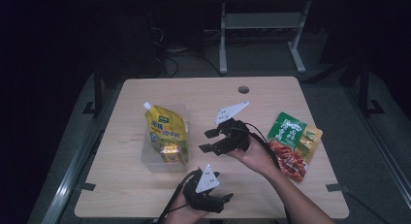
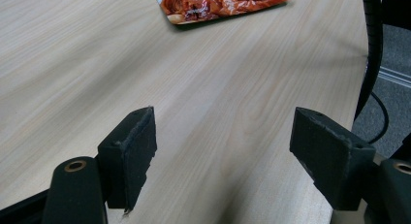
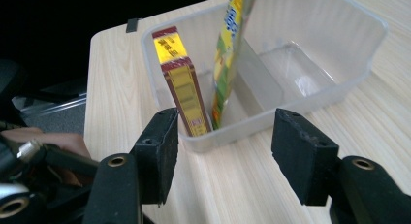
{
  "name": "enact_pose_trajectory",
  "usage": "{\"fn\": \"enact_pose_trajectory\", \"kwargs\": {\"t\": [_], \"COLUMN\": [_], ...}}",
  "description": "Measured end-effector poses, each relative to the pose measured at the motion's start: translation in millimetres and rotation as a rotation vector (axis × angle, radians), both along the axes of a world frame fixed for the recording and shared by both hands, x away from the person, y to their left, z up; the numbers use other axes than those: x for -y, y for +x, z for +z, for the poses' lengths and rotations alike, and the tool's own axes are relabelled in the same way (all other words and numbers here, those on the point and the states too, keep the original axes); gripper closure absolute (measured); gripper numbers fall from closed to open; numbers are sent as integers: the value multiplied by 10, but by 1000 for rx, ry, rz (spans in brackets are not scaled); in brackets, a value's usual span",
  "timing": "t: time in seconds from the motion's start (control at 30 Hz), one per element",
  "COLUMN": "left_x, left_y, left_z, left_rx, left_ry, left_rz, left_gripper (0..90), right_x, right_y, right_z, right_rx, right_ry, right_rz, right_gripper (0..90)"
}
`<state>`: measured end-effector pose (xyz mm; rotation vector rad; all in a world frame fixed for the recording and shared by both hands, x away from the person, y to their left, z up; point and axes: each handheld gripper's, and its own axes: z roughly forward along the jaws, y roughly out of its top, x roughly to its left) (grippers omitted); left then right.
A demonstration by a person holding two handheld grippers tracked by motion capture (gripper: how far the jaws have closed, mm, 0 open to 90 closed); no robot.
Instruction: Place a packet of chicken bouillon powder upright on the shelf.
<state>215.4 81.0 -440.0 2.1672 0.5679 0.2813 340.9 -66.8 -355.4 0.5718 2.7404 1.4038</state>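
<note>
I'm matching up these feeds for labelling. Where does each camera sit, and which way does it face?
High view: above the person's side, looking forward and down on the table; both forearms and tongs show, left tongs, right tongs.
Left gripper view: rides the left tongs, facing the red snack packet; open jaws show.
Right gripper view: rides the right tongs, facing the clear bin with its yellow pouch and box.
Shared: high and right gripper views both show the bin.

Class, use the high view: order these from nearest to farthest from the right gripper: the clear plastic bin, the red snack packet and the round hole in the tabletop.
From the right gripper:
1. Clear plastic bin, just to its left, holding the yellow pouch.
2. Red snack packet, to its right by the table's edge.
3. Round hole, toward the far edge.
</note>
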Motion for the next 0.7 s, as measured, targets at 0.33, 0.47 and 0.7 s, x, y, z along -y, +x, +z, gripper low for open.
{"fn": "enact_pose_trajectory", "kwargs": {"t": [0.33, 0.47, 0.7], "left_x": [4, -10, 1], "left_y": [16, 39, 55], "left_z": [-7, -2, -5], "left_rx": [-10, -7, -4], "left_ry": [-18, -14, -10], "left_rz": [6, 12, 7], "left_gripper": [242, 242, 236], "right_x": [203, 307, 501], "right_y": [-9, -4, -4], "right_z": [-23, -35, -63], "right_rx": [-14, -14, -18], "right_ry": [3, 3, -6], "right_rz": [-51, -76, -115], "right_gripper": [391, 380, 361]}}
